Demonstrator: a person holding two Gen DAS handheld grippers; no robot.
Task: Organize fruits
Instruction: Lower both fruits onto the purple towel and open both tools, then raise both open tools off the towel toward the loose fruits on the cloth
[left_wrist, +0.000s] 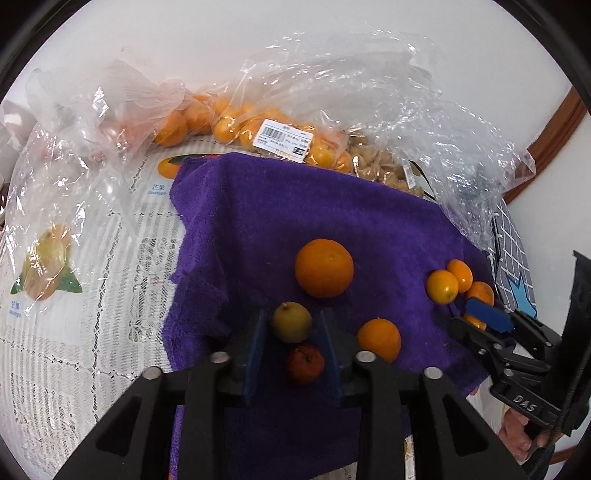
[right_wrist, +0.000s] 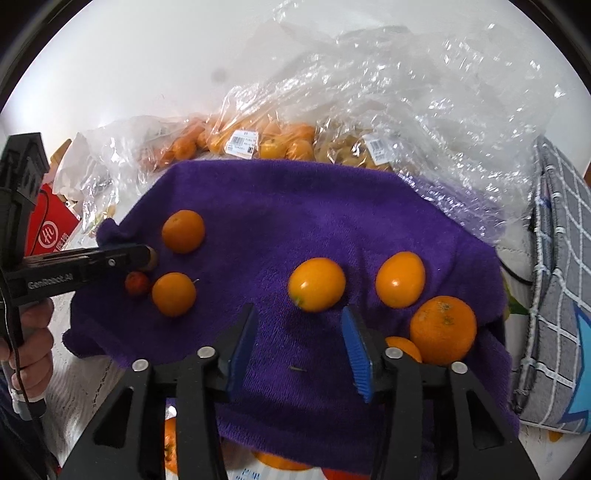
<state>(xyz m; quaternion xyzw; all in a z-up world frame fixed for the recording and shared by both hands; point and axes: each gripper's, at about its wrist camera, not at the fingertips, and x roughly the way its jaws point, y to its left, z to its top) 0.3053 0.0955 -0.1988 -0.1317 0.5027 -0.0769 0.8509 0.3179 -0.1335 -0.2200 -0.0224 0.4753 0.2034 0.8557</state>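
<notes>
Lying loose, kumquat (right_wrist: 316, 283) long axis left-right, purple towel (right_wrist: 332, 206).

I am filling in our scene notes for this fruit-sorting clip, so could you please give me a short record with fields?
surface: purple towel over a lace tablecloth
left group: yellow-green fruit, small red fruit, two oranges
right group: cluster of small oranges at the towel's right edge
behind towel: clear bags of oranges, barcode labelled
left hand-held gripper: open, straddling the yellow-green and red fruits, pads apart from both
right hand-held gripper: open, nothing between its pads, just short of a small orange
</notes>
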